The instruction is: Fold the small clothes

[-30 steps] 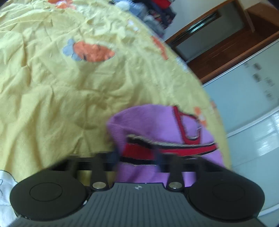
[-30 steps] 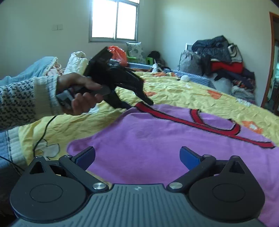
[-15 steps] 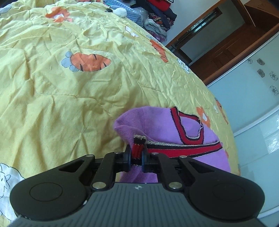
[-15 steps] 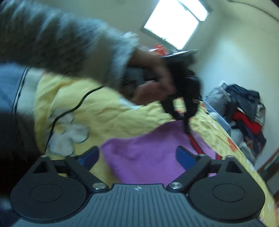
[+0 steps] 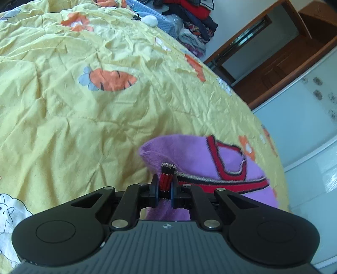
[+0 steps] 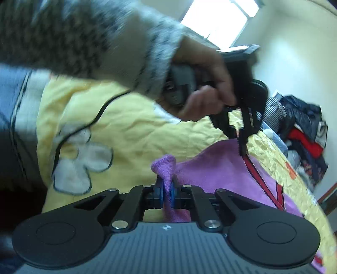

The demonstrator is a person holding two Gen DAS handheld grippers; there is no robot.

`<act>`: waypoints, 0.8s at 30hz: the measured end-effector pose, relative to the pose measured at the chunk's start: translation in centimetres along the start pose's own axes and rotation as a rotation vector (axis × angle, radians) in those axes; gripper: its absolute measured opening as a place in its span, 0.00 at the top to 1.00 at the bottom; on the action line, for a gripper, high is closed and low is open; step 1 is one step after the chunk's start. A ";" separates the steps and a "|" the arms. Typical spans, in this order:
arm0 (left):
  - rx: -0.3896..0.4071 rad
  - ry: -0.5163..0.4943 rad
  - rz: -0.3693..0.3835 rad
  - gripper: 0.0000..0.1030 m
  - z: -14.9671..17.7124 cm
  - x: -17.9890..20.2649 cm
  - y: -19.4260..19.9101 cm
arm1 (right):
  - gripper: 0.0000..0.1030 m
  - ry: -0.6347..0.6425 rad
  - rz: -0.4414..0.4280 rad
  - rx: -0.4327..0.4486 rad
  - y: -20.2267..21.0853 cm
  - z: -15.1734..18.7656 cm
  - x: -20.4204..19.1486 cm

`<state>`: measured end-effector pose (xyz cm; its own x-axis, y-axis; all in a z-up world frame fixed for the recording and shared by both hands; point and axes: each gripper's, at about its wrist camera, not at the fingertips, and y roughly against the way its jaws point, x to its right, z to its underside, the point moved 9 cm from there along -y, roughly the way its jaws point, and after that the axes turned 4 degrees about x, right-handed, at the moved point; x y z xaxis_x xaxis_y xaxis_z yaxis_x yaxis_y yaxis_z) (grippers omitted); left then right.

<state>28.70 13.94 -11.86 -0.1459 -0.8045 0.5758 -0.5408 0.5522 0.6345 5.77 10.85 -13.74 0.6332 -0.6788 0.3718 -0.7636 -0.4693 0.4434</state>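
A purple garment [image 5: 189, 153] trimmed in red, black and glittery grey is seen. The bedsheet [image 5: 84, 118] is printed yellow with orange carrots and white flowers. A speckled black-and-white sleeve [image 6: 84, 40] is shown.

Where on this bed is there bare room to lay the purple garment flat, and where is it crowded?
The yellow carrot-print bedspread lies bare between the purple knit garment with red trim and the clothes heap at the far end. Crowded near the corner: the left gripper and right gripper each pinch the garment there, and a black cable crosses the spread.
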 end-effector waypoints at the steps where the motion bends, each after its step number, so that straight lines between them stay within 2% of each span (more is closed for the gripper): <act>1: 0.004 0.008 0.012 0.92 -0.3 0.3 0.2 | 0.94 -0.039 0.004 0.021 0.5 -0.4 0.8; 5: 0.021 0.024 0.050 0.92 -1.4 2.1 0.9 | 0.94 -0.206 -0.015 0.124 2.9 -1.8 4.4; 12: 0.017 -0.015 0.066 0.92 -2.6 7.3 0.5 | 0.95 -0.408 0.077 0.239 7.0 -1.0 11.3; 18: -0.006 -0.077 0.080 0.92 -2.6 13.4 -2.1 | 0.95 -0.559 0.167 0.283 10.7 1.8 16.2; 24: -0.061 -0.131 0.091 0.93 -1.1 19.7 -7.0 | 0.95 -0.726 0.250 0.294 13.7 6.5 20.8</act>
<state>30.54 -5.52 -4.40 -0.3008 -0.7697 0.5631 -0.4700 0.6334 0.6147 7.67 -13.34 -5.23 0.2778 -0.9319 -0.2334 -0.9369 -0.3165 0.1486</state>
